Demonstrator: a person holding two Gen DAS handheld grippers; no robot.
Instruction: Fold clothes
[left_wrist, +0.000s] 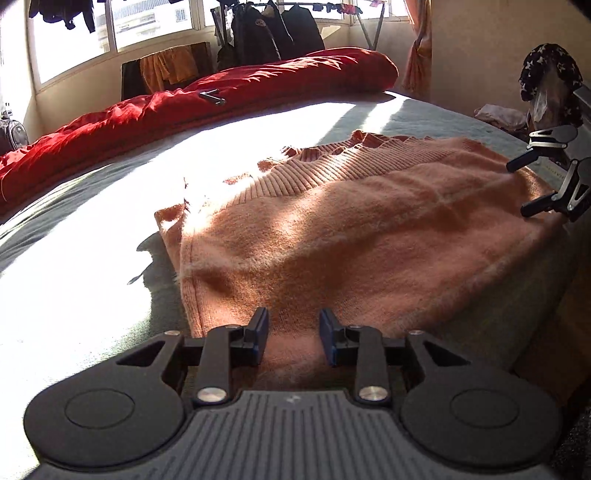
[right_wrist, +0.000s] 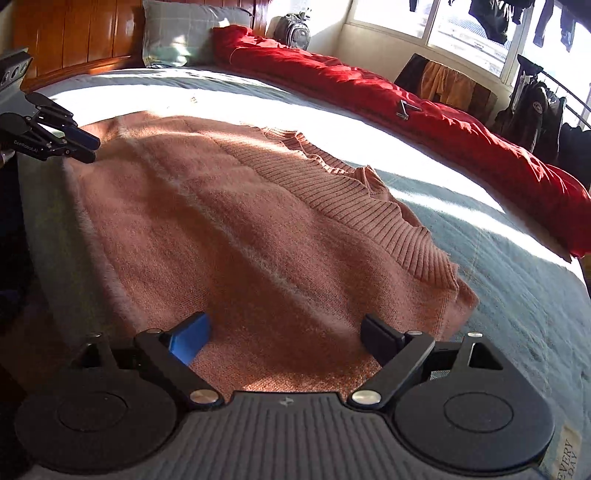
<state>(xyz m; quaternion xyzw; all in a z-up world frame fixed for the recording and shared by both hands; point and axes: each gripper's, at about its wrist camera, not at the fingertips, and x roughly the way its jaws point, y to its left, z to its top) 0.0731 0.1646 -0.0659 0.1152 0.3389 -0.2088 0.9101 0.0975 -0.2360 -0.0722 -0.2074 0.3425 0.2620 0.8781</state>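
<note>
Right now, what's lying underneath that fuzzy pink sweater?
The pink sweater lies spread on the bed's grey-blue cover, which shows all around it. Whatever sits directly beneath the knit is covered, so I cannot tell.

A pink knitted sweater (right_wrist: 229, 229) lies spread flat on the bed (right_wrist: 517, 280). The right claw (right_wrist: 284, 341) gapes wide over the sweater's near edge; the left claw (right_wrist: 79, 146) sits at its far left corner.

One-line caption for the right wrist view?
Open right gripper over a fuzzy salmon-pink knit sweater spread on a grey-blue bed.
</note>
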